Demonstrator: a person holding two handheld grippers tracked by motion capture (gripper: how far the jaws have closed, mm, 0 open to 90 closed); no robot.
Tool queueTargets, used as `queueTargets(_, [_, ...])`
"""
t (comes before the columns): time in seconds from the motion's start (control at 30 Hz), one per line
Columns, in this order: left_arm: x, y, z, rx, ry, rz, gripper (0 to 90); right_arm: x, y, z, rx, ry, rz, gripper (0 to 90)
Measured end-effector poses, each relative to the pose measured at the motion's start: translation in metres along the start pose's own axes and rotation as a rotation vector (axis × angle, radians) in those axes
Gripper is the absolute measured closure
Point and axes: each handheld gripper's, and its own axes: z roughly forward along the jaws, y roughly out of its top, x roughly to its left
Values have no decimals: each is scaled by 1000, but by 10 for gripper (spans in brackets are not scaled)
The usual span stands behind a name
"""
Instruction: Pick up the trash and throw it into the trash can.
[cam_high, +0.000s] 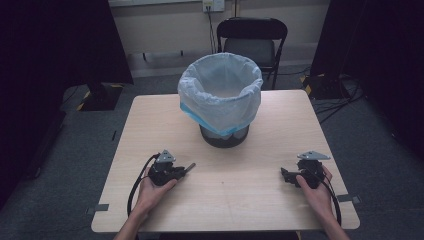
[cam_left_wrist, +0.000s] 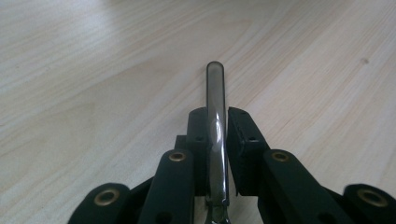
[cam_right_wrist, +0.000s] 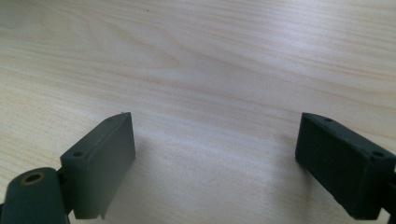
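Now my left gripper (cam_left_wrist: 217, 140) is clamped on a thin metal handle (cam_left_wrist: 215, 100) low over the table (cam_high: 240, 195), right gripper (cam_right_wrist: 215, 158) spread empty, so keep squeezing squarely, lift level toward the lined bin (cam_high: 221, 97).

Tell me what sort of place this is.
Probably a recording room or lab, not a home. A bare wooden table stands between dark curtains, with a folding chair behind and cables on the grey floor. A person holds a handheld gripper in each hand near a lined waste bin.
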Motion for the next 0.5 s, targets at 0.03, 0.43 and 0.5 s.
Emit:
queueTargets(0.03, [0,2,-4,-33,-10,-11,799,0,0,0,1,-1,1,112])
queueTargets(0.43, [0,18,-33,-177,-38,-49,799,0,0,0,1,-1,1,113])
queueTargets(0.5, [1,18,-35,-186,-39,-48,799,0,0,0,1,-1,2,113])
